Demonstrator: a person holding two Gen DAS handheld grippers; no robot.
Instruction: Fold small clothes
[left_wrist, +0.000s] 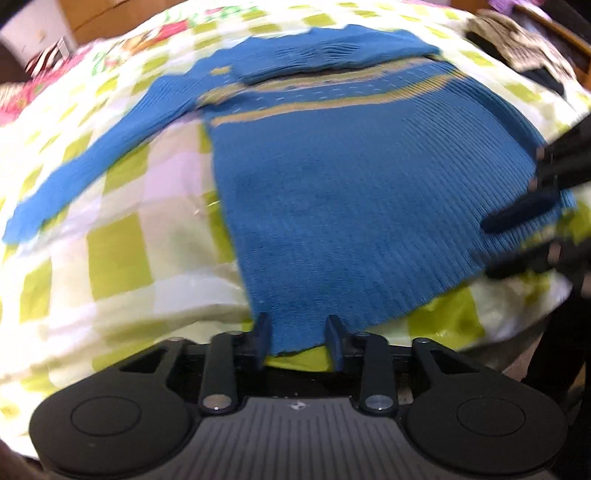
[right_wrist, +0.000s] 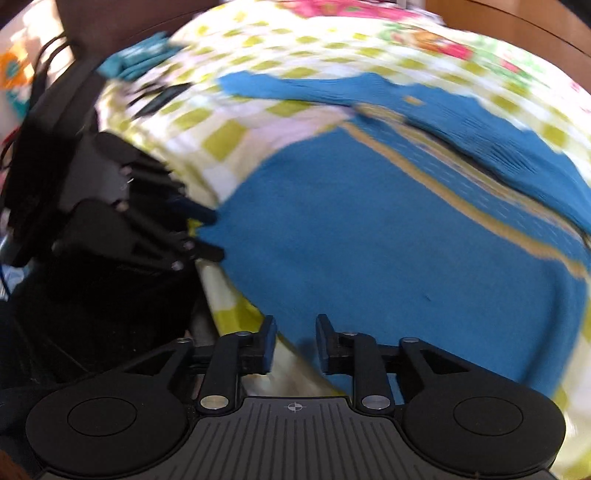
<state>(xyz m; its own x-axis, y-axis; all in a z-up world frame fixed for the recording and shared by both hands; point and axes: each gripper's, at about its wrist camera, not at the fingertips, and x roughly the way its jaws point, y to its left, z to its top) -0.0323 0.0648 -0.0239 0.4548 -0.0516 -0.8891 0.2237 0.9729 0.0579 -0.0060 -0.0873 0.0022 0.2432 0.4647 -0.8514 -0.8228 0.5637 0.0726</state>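
Observation:
A blue knit sweater (left_wrist: 332, 192) with tan stripes lies flat on a green-and-white checked bedspread (left_wrist: 110, 258). One sleeve (left_wrist: 325, 55) is folded across its chest; the other (left_wrist: 92, 166) stretches out to the left. My left gripper (left_wrist: 298, 332) stands open at the near hem corner, the flat hem lying between its fingers. It also shows in the right wrist view, left gripper (right_wrist: 214, 234) at the sweater (right_wrist: 388, 240) edge. My right gripper (right_wrist: 295, 336) is open over the opposite hem corner, cloth edge between its fingers; right gripper (left_wrist: 506, 243) appears at the hem's right end.
A teal folded garment (right_wrist: 136, 62) and a dark flat object (right_wrist: 162, 98) lie on the bedspread beyond the left gripper. Dark patterned clothes (left_wrist: 517, 40) sit at the far right. Pink floral bedding (left_wrist: 14, 99) and a wooden frame (right_wrist: 517, 22) border the bed.

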